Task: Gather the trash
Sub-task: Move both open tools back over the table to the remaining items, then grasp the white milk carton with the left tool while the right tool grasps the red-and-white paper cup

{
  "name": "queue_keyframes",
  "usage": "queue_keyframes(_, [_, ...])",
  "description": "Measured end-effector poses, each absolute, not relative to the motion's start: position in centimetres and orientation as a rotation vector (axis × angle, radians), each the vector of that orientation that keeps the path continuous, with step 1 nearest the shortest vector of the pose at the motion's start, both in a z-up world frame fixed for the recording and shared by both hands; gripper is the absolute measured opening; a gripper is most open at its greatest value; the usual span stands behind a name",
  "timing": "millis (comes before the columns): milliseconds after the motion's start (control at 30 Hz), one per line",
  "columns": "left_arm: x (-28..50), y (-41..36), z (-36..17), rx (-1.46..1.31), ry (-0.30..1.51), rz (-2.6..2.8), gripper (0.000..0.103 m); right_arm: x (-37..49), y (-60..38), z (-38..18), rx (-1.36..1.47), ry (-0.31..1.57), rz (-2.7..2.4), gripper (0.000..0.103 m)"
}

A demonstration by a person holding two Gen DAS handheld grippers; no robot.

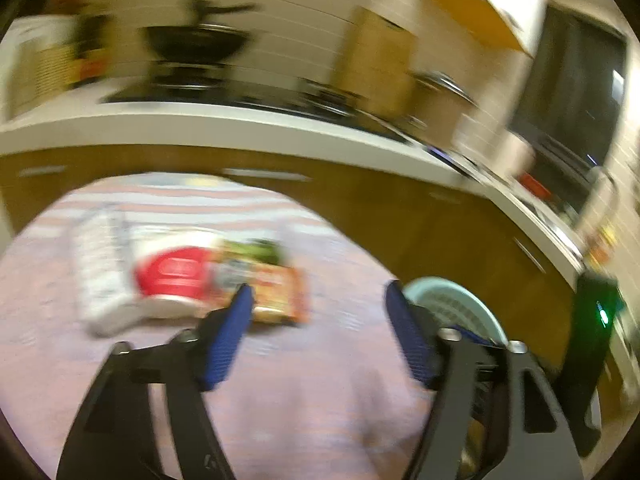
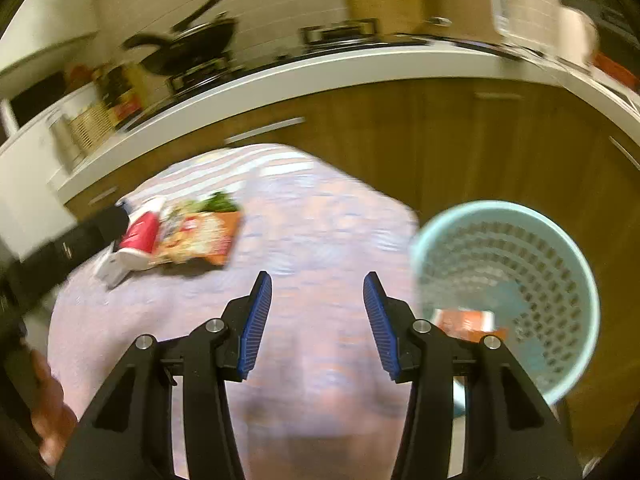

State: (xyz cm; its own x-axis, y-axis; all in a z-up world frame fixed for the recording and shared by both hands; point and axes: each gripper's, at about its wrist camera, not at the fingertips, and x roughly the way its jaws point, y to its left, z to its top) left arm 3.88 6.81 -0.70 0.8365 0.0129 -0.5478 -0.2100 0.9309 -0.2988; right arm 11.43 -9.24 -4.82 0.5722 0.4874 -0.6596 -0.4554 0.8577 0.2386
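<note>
A pile of trash lies on the pink striped tablecloth (image 1: 312, 380): a white wrapper (image 1: 100, 276), a red-and-white packet (image 1: 176, 274) and an orange food packet (image 1: 276, 284) with green on its far end. My left gripper (image 1: 318, 296) is open and empty, just short of the orange packet. In the right wrist view the same pile shows far left, with the red packet (image 2: 140, 234) and orange packet (image 2: 200, 236). My right gripper (image 2: 318, 284) is open and empty over the cloth. A pale blue perforated basket (image 2: 552, 268) stands at the right with an orange wrapper (image 2: 464, 320) inside.
A white kitchen counter (image 2: 320, 72) with wooden cabinet fronts (image 2: 440, 140) runs behind the table. A black wok (image 2: 188, 48) and a pot sit on the stove. The basket's rim (image 1: 436, 284) shows behind my left gripper's right finger. Both views are motion blurred.
</note>
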Motion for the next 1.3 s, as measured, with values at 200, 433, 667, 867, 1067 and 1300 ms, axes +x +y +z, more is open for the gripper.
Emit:
queue_keyframes(200, [1.5, 15.1, -0.5, -0.427, 0.571, 0.333, 0.072, 10.2, -3.6, -3.2, -0.025, 0.768, 0.634, 0.044])
queue_keyframes(433, [1.9, 19.9, -2.8, -0.489, 0.647, 0.396, 0.072, 10.1, 0.6, -2.7, -0.025, 0.769, 0.673, 0.044])
queue_keyframes(667, [4.6, 21.0, -4.9, -0.53, 0.688, 0.379, 0.072, 11.1, 4.2, -2.6, -0.015, 0.762, 0.712, 0.044])
queue_keyframes(867, [6.5, 21.3, -6.2, -0.493, 0.743, 0.408, 0.063, 12.7, 5.3, -1.9, -0.015, 0.761, 0.72, 0.044])
queue_keyframes(1067, [5.7, 22.3, -7.0, -0.529, 0.743, 0.373, 0.058, 13.5, 7.5, -3.1, -0.021, 0.803, 0.748, 0.044])
queue_keyframes(1300, [3.1, 24.4, -7.0, -0.534, 0.744, 0.393, 0.057, 14.1, 10.1, -4.9, -0.03, 0.863, 0.771, 0.044])
